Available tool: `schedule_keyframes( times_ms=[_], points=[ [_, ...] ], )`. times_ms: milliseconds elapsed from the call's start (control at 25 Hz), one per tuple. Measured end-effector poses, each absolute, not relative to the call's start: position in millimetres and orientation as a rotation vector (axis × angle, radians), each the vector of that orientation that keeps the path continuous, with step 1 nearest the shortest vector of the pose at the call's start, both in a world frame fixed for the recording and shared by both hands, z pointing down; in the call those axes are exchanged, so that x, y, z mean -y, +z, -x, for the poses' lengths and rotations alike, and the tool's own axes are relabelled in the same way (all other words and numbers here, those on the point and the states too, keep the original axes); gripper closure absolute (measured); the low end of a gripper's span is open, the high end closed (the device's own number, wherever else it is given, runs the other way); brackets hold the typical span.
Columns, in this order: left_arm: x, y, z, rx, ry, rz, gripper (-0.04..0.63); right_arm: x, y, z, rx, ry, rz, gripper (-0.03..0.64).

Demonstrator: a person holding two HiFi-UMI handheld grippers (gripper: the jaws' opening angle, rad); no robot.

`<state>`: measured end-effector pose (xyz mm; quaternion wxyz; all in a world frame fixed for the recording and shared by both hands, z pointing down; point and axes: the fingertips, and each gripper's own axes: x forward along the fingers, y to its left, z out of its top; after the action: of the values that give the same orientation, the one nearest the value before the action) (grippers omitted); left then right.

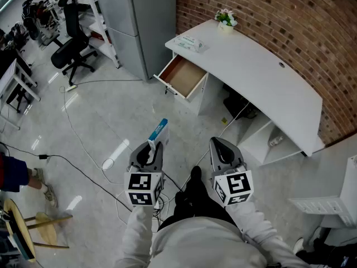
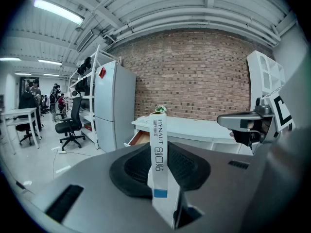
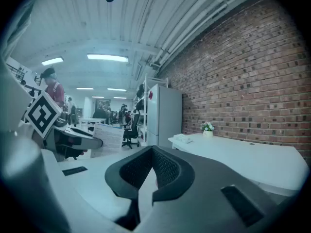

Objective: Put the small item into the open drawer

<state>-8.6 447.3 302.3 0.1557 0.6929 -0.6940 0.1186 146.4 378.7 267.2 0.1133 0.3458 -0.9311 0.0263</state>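
The small box is gripped upright between the jaws of the left tongs, and its blue-and-white end projects beyond the tips. The right tongs are closed, with nothing between the jaws. Both tongs are held side by side above the floor, well apart from the white bench, which is set against the brick wall. The drawer, at the bench end nearer the grey cabinet, is pulled open and its brown interior is exposed. A flower pot is placed on the far corner of the bench.
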Motion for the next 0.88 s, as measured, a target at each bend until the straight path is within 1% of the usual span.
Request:
schedule_keyframes(
  times_ms=[320,880],
  points=[
    [-408.5,311.0,12.3,1.989,0.323,-1.975,0.500,-344.4,274.7,-154.3,2.721,0.110,-1.090,0.591],
    [-269.7,327.3,28.9,1.997,0.413,-1.946,0.499,-208.5,264.7,-143.3,2.731,0.060,-1.127,0.591]
  ],
)
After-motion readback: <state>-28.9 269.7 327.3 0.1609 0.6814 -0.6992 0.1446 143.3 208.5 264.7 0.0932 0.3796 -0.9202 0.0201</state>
